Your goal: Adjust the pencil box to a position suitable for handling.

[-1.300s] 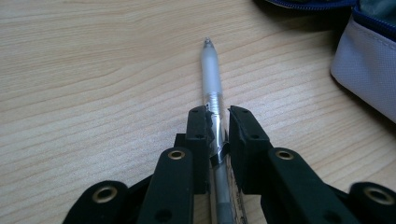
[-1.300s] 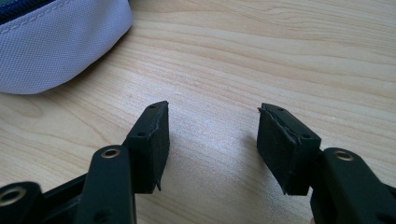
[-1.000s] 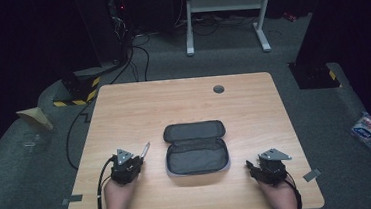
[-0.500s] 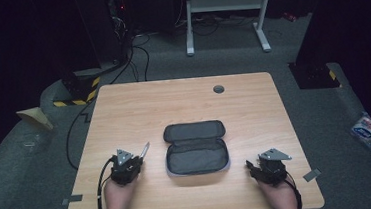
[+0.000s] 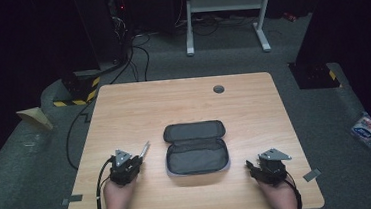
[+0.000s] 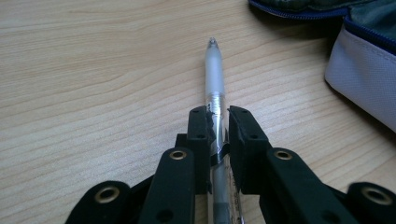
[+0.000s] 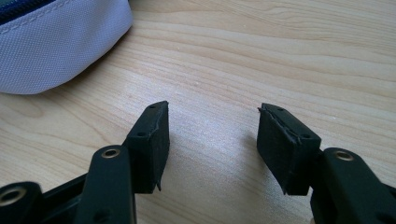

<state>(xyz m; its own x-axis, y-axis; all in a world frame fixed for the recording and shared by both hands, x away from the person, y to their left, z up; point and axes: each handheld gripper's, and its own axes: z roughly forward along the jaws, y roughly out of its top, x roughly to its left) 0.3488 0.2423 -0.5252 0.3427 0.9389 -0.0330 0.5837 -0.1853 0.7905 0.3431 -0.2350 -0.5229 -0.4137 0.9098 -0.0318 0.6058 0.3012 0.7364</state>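
Note:
A grey zip case (image 5: 195,149) lies open in the middle of the wooden table (image 5: 183,104), its lid folded back. My left gripper (image 5: 135,160) sits left of the case, shut on a clear pen (image 6: 214,77) whose tip points away over the wood; the pen (image 5: 144,150) sticks out toward the case's left side. The case's grey wall (image 6: 364,79) shows at the right of the left gripper view. My right gripper (image 7: 212,121) rests low over bare wood right of the case, jaws open with nothing between them. The case corner (image 7: 56,42) lies at upper left there.
A small round grommet (image 5: 218,89) sits near the table's far edge. Beyond the table stand a white frame (image 5: 226,11), cables and a dark floor. A packet (image 5: 366,128) lies on the floor at right.

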